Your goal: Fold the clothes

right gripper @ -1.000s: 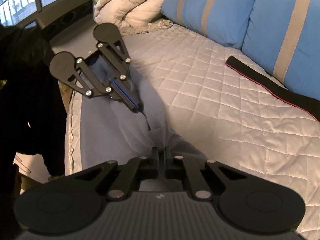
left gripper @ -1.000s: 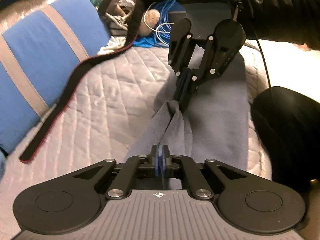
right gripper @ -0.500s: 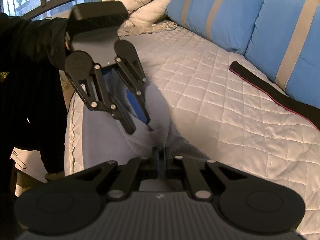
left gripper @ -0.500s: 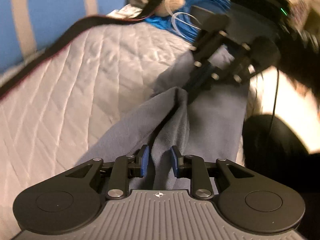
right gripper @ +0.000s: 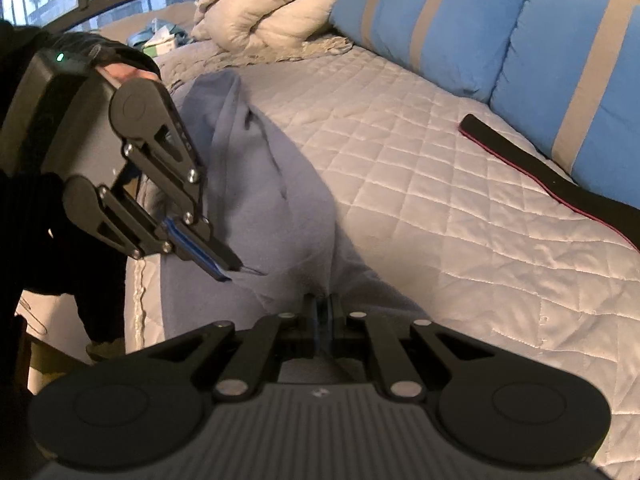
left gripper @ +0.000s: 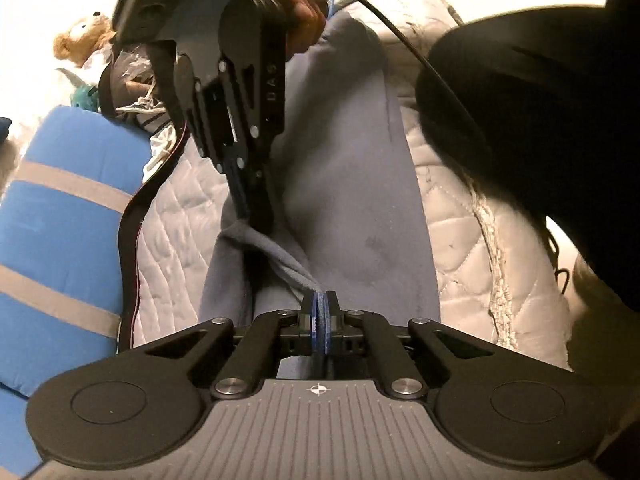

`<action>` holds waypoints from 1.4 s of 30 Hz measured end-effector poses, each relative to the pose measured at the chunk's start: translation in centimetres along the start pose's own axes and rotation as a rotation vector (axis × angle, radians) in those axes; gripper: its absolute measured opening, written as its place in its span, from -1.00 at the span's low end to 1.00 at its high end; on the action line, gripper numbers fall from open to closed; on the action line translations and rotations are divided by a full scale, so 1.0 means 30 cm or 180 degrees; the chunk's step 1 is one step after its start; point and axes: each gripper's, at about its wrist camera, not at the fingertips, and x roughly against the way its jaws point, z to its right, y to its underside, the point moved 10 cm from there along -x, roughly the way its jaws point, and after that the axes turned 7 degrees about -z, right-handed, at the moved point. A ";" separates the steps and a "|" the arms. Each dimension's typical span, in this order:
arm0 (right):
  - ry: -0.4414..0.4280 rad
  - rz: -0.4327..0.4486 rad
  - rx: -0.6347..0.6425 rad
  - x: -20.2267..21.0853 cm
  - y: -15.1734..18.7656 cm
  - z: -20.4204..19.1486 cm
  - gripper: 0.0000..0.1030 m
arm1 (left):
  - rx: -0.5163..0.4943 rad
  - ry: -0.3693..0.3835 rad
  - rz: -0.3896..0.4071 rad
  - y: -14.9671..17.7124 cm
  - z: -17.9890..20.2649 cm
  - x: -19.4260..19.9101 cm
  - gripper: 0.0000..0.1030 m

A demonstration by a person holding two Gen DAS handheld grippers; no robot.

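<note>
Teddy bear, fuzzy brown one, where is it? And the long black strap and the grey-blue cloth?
fuzzy brown teddy bear (left gripper: 82,38), left wrist view, on its head.
long black strap (right gripper: 532,174), right wrist view, on its middle.
grey-blue fleece cloth (right gripper: 256,184), right wrist view, on its raised fold.

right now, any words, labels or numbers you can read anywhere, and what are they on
"DAS", as best it reads, in faint raised letters running up a linkage arm of the right gripper in the left wrist view.
Similar raised lettering on the left gripper in the right wrist view is too blurred to read.
No text shows on the grey garment or blue pillows.
</note>
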 end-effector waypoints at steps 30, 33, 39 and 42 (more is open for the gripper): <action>0.0096 0.0057 0.0017 0.016 0.002 0.009 -0.91 | 0.2577 0.1435 0.0073 0.020 -0.253 -0.078 -0.88; 0.0123 0.0082 0.0012 0.018 0.001 0.017 -0.91 | 0.2408 0.1186 0.0175 0.016 -0.275 -0.038 -0.90; 0.0222 0.0197 -0.0047 0.038 -0.013 0.052 -0.92 | 0.2114 0.0616 0.0324 0.020 -0.320 0.047 -0.92; 0.0254 0.0214 -0.0072 0.046 -0.022 0.069 -0.95 | 0.2040 0.0520 0.0318 0.021 -0.326 0.064 -0.92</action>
